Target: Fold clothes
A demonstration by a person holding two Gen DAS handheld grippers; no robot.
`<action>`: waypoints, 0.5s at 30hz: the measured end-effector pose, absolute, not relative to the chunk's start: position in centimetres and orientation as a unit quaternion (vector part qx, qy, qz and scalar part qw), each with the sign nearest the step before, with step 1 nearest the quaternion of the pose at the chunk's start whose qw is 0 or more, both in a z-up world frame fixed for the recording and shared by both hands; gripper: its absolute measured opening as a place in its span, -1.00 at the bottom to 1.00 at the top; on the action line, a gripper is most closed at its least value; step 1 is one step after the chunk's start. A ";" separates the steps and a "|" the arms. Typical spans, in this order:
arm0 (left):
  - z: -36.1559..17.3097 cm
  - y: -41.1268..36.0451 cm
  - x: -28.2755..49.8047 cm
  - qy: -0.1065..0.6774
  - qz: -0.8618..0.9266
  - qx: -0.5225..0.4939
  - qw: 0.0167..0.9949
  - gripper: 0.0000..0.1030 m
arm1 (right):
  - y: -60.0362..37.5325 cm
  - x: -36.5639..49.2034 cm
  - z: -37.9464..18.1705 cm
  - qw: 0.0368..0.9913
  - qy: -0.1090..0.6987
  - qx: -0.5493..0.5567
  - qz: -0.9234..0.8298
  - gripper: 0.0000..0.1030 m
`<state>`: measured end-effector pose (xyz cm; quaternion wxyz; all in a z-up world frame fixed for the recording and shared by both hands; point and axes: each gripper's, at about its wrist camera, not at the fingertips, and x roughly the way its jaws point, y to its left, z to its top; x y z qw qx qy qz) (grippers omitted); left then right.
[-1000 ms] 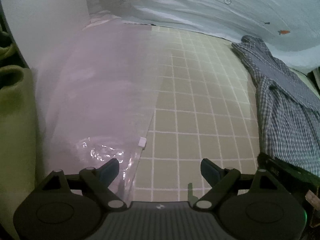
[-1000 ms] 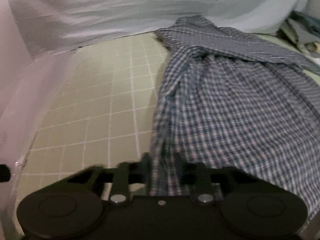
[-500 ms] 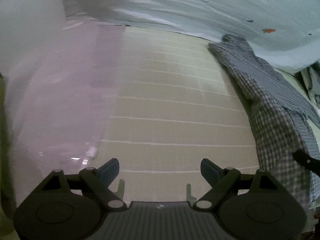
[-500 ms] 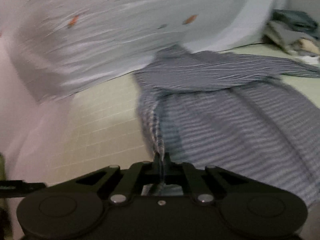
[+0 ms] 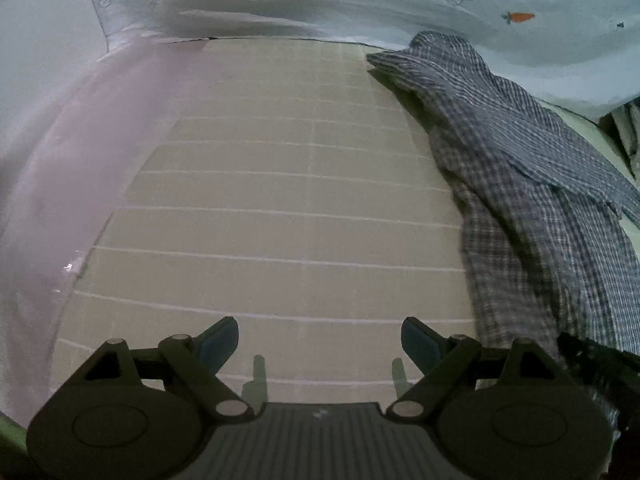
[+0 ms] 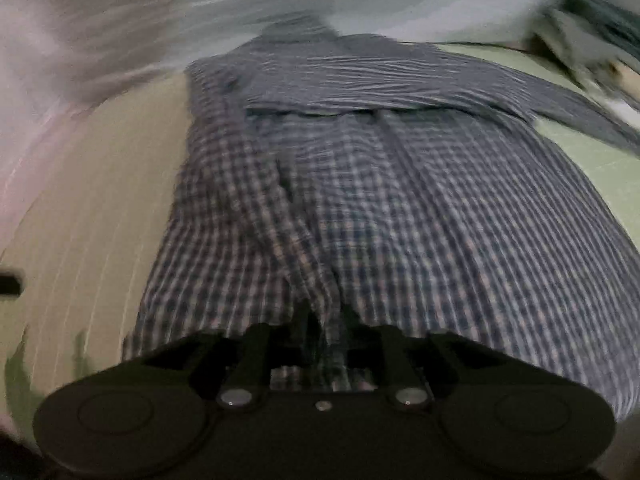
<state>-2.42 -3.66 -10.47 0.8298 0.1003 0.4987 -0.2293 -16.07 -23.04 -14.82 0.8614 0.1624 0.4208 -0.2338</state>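
Shirt: the plaid shirt (image 6: 360,200) is lying on the gridded mat (image 5: 280,200), its long axis running from the near hem away to the far end at the pale sheet (image 5: 320,0).
Right gripper (image 6: 324,328): jaws are pinching the shirt's near hem.
Left gripper (image 5: 320,344): jaws are standing wide apart, holding nothing.
Open room: bare mat is lying left of the shirt's edge.
Writing: none is readable; the right wrist view is blurring.
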 end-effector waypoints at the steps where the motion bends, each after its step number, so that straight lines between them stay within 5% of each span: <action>1: -10.5 -4.5 -2.7 0.497 -0.225 0.101 0.832 0.72 | -23.7 -16.3 -14.4 0.866 0.417 0.166 -0.219 -0.11; 7: -10.7 -8.5 -3.6 0.486 -0.186 0.077 0.850 0.72 | -30.4 -17.7 -11.3 0.888 0.365 0.189 -0.208 0.34; 15: -10.5 -10.3 -0.3 0.490 -0.125 0.011 0.862 0.72 | -41.7 -17.7 -10.9 0.861 0.332 0.236 -0.304 0.37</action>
